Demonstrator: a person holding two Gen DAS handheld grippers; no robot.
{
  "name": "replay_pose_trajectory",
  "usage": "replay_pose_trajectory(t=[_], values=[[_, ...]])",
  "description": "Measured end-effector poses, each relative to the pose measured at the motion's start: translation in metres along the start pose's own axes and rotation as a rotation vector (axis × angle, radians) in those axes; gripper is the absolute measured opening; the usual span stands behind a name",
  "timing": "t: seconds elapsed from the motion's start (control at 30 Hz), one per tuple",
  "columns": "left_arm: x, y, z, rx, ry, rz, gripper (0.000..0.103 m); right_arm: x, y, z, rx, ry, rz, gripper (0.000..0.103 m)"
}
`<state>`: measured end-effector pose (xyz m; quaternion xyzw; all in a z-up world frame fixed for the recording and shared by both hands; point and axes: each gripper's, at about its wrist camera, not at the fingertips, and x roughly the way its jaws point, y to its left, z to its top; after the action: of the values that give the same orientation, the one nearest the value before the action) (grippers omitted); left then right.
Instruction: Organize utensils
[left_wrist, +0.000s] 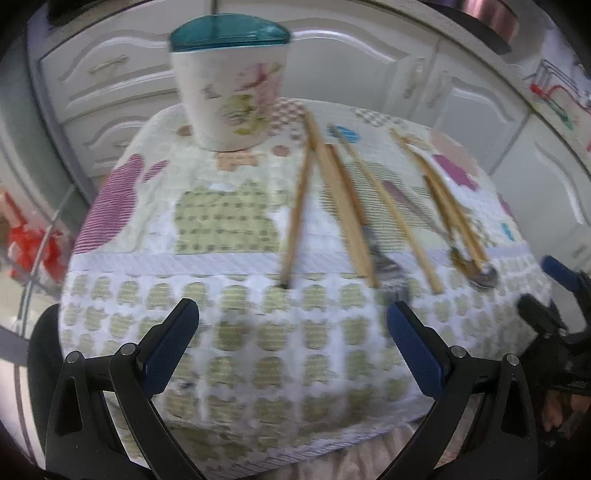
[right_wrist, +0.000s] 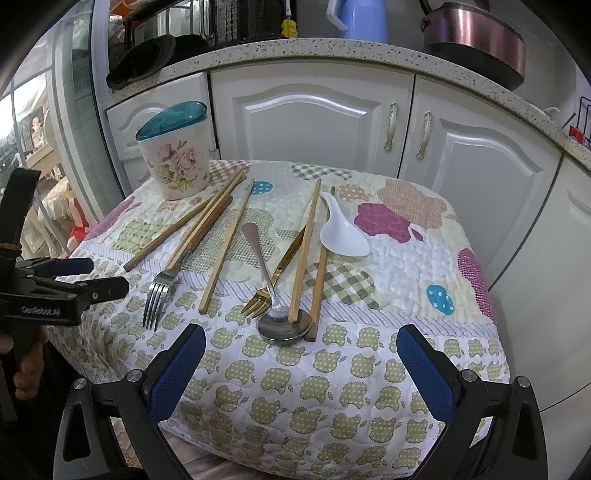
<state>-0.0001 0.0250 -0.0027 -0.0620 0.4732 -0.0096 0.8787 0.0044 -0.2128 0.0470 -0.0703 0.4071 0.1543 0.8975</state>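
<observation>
Both grippers, left gripper and right gripper, hover spread wide, empty. Wooden chopsticks, silver fork, gold fork, steel spoon and white ceramic spoon lie scattered on the quilted patchwork cloth. The floral ceramic holder with teal lid sits back-left, probably lidded shut. Risk: crossed chopsticks over the steel spoon drag neighbours when lifted; soft cloth hinders pinching.

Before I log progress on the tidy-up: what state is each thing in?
Holder: upright, lid on.
Chopsticks: loose on the quilt.
Silver fork: flat, untouched.
Gold fork: flat, against the steel spoon.
White spoon: lying bowl up.
Left gripper: open, empty.
Right gripper: open, empty.
</observation>
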Motion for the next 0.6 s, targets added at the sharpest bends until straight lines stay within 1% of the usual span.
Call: replay_pose_trajectory(t=[0.1, 0.2, 0.27, 0.3, 0.37, 0.4, 0.47, 0.5, 0.53, 0.57, 0.6], values=[[0.0, 0.008, -0.001, -0.003, -0.023, 0.036, 0.102, 0.0, -0.003, 0.0, 0.018, 0.003, -0.007, 0.103], [0.007, 0.017, 0.002, -0.011, -0.008, 0.034, 0.102, 0.005, -0.01, 0.0, 0.045, 0.032, -0.031, 0.103], [0.011, 0.023, 0.007, -0.024, -0.01, 0.015, 0.096, 0.01, -0.016, 0.0, 0.077, 0.056, -0.034, 0.103], [0.013, 0.023, 0.009, -0.021, -0.01, 0.011, 0.095, 0.015, -0.021, -0.001, 0.101, 0.077, -0.033, 0.103], [0.017, 0.021, 0.014, -0.001, -0.014, -0.005, 0.086, 0.022, -0.029, -0.003, 0.14, 0.118, -0.033, 0.103], [0.021, 0.019, 0.016, 0.01, -0.011, -0.015, 0.084, 0.026, -0.032, -0.004, 0.157, 0.138, -0.033, 0.103], [0.025, 0.014, 0.019, 0.03, -0.014, -0.036, 0.074, 0.032, -0.037, -0.006, 0.182, 0.171, -0.036, 0.103], [0.026, 0.012, 0.02, 0.04, -0.02, -0.039, 0.073, 0.036, -0.04, -0.008, 0.195, 0.193, -0.037, 0.103], [0.027, 0.009, 0.02, 0.057, -0.031, -0.039, 0.069, 0.04, -0.042, -0.009, 0.206, 0.213, -0.035, 0.103], [0.028, 0.008, 0.021, 0.066, -0.034, -0.039, 0.062, 0.044, -0.044, -0.011, 0.217, 0.235, -0.033, 0.103], [0.03, 0.007, 0.021, 0.074, -0.033, -0.035, 0.059, 0.046, -0.045, -0.012, 0.22, 0.243, -0.033, 0.103]])
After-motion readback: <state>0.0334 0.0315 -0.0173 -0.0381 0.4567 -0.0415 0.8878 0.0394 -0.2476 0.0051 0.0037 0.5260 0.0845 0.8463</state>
